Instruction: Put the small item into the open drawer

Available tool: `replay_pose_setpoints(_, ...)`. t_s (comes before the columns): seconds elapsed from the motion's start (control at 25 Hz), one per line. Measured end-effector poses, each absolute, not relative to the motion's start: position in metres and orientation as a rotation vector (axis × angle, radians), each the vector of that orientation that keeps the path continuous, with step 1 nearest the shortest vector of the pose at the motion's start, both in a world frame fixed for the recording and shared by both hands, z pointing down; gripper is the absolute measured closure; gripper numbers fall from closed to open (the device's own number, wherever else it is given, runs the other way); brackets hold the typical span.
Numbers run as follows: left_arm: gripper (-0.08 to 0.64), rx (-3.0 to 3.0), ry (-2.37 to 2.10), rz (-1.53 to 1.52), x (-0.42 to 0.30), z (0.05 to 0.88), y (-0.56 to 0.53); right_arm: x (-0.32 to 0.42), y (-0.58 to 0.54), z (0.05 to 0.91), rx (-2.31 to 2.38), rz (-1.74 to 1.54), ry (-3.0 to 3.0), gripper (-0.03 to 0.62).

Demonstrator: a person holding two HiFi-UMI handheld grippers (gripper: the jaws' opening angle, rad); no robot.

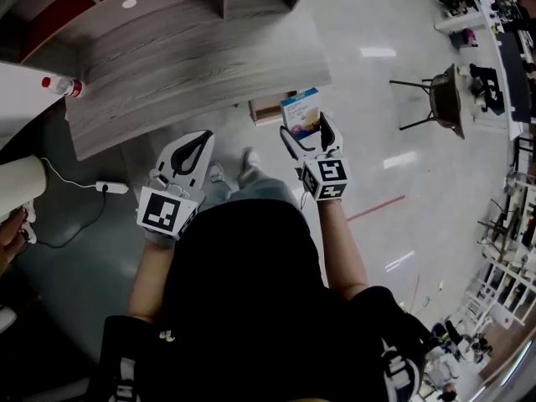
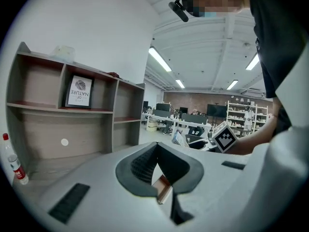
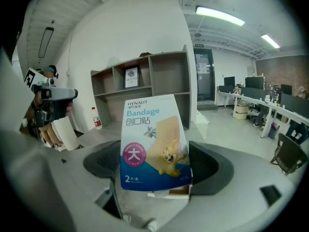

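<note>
One relation decides the coming move. The small blue-and-white bandage packet stands clamped between the jaws of your right gripper. What looks like the open drawer, a small wood-coloured box jutting from under the edge of the grey wood-grain desk, lies just ahead of that gripper and slightly to its left. In the head view the packet's corner overlaps the drawer's right side, but I judge the drawer to sit lower, so the reach is likely forward, leftward and down. The packet's long axis runs along the jaws, away from you.

Your right hand is plainly the nearer. Your left gripper hangs further left, jaw tips together on nothing, apart from the drawer.

Around you are a clear bottle with a red cap at the desk's left end, a grey open-shelf unit behind it, a white power strip on the floor and a black chair well off to the right. Nothing stands between packet and drawer. The desk's overhanging edge is the one thing I judge could catch the packet's top.
</note>
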State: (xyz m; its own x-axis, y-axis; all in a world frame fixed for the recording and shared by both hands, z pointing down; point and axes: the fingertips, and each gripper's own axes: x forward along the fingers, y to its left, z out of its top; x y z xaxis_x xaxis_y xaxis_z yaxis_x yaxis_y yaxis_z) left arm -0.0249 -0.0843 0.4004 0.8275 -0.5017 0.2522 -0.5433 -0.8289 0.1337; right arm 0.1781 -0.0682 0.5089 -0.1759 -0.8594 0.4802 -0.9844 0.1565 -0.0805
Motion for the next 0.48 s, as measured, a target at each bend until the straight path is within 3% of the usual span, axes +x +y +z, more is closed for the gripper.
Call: replay_pose_setpoints(0.48, 0.558, 2.698, -0.944, 0.487, -0.019, 0.432, -0.070, 0.194, -0.075, 0.633, 1.488, 0.695, -2.088, 0.144)
